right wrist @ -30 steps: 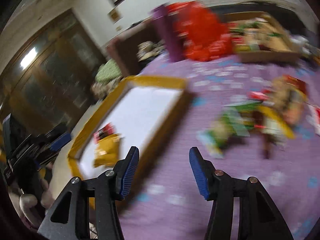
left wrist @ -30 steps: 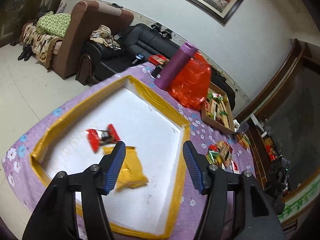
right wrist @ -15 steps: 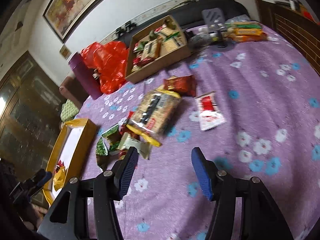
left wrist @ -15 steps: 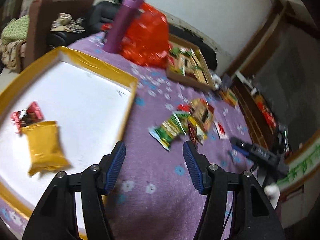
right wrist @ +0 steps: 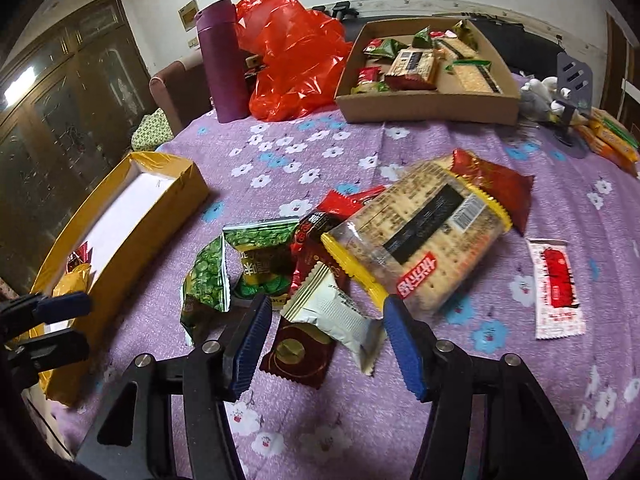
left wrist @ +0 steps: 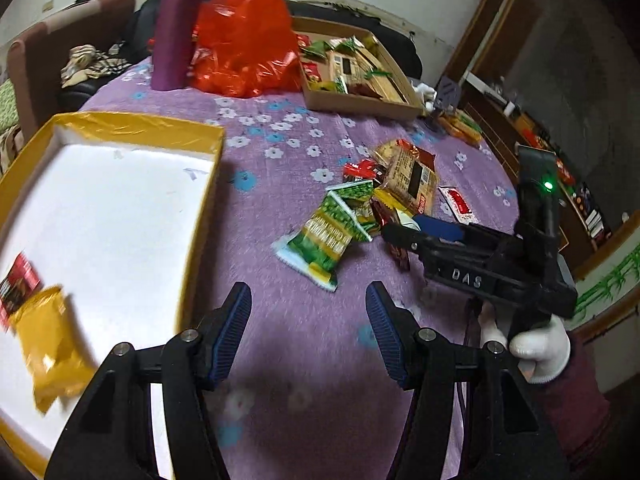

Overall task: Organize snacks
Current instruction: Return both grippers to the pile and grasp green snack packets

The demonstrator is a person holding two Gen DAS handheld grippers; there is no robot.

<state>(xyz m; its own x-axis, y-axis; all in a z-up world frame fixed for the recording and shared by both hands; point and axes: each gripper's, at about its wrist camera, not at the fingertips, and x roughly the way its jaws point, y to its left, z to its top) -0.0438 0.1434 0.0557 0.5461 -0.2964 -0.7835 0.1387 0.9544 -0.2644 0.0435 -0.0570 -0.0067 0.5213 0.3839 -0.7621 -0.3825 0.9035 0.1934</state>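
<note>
We work over a table covered with a purple flowered cloth (right wrist: pixel 440 420), and the largest thing on it is the yellow-rimmed tray (left wrist: pixel 136 128) at the left, its white floor already holding a yellow packet (left wrist: pixel 48 344) and a small red packet (left wrist: pixel 18 286) near its close end. Farther back sits a cardboard box (right wrist: pixel 424 110) of sorted snacks, next to a red plastic bag (right wrist: pixel 296 64) and a purple bottle (right wrist: pixel 222 60). Between tray and box lies the loose heap still to be sorted: a big cracker pack (right wrist: pixel 424 244) resting partly on a red pouch (right wrist: pixel 496 188), two green pea bags (right wrist: pixel 240 264), a white wafer packet (right wrist: pixel 336 312) lying over a dark red sachet (right wrist: pixel 298 354), and a white-and-red sachet (right wrist: pixel 556 288) lying apart at the right. We judge the step in hand to be the reach for the next snack. Our right gripper (right wrist: pixel 328 340) hangs just above the heap with its jaws spread and empty, the white wafer packet framed between them. Our left gripper (left wrist: pixel 308 332) hovers over bare cloth beside the tray, jaws likewise spread and holding nothing. The next move, we think, calls for lowering the right gripper until its pads straddle the wafer packet, closing gently without snagging the sachet beneath, then carrying it to the tray.
</note>
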